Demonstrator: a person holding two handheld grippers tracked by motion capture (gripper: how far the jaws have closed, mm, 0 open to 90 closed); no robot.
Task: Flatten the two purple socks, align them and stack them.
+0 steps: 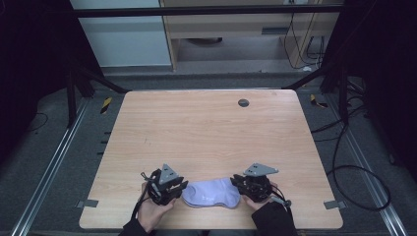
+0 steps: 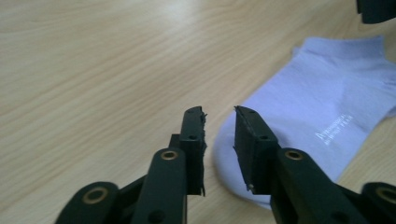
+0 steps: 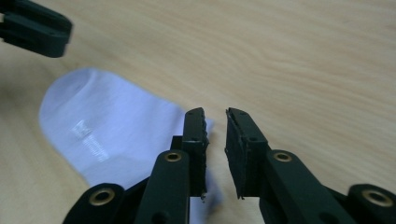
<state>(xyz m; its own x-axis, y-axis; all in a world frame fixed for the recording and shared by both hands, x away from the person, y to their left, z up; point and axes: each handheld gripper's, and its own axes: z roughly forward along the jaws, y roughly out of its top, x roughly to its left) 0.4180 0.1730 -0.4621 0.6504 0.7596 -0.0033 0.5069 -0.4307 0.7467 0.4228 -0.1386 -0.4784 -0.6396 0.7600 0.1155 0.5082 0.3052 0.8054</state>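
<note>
Left claw [image 1: 183, 187] and right claw [image 1: 236, 180], parted, flank the sock [image 1: 211, 192].

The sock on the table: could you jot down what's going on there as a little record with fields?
Item: a pale lilac sock, lying flat
Surface: wooden table, near its front edge
Left gripper: at the sock's toe end, jaws a little apart, nothing between them
Right gripper: at the sock's other end, jaws a little apart, nothing between them
Marking: small white print on the sock, too small to read
Held: no, the sock rests free on the table
</note>
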